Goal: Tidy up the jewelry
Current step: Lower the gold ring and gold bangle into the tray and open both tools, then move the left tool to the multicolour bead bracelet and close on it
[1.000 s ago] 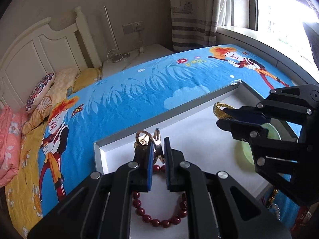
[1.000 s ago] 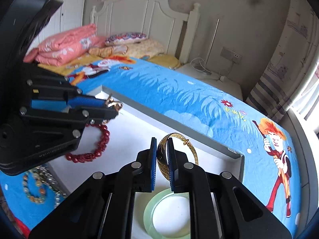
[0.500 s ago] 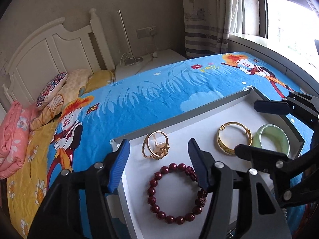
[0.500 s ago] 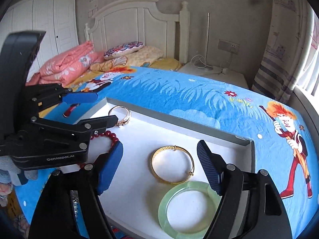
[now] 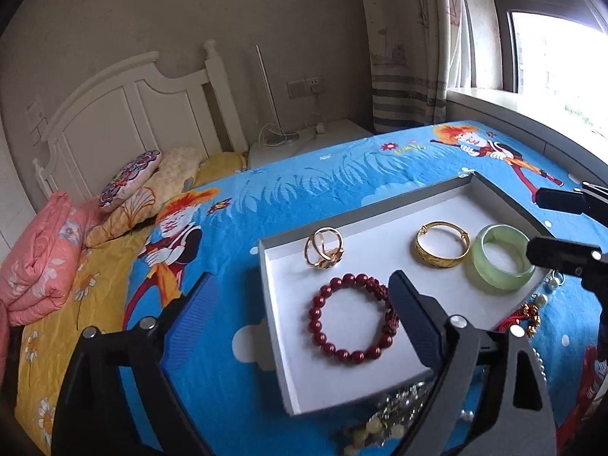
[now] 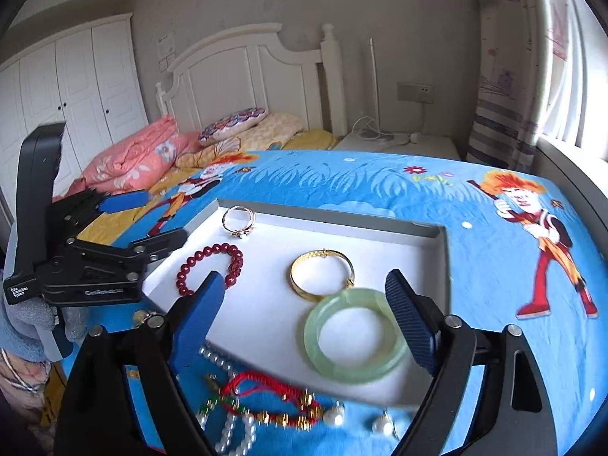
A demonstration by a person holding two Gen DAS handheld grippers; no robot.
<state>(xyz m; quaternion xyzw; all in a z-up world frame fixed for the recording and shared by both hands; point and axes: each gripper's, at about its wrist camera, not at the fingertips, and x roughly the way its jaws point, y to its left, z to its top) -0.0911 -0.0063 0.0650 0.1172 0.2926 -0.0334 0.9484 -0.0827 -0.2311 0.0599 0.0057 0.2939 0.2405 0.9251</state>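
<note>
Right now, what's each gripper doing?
Left gripper: jaws opening, holding nothing.
Right gripper: jaws opening, holding nothing.

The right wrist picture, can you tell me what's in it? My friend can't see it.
A shallow white tray on a blue cartoon bedspread holds a pale green bangle, a gold bangle, a red bead bracelet and a thin gold ring bracelet. The right gripper is opening, nothing between its jaws. Pearls and a red cord bracelet lie outside.
</note>
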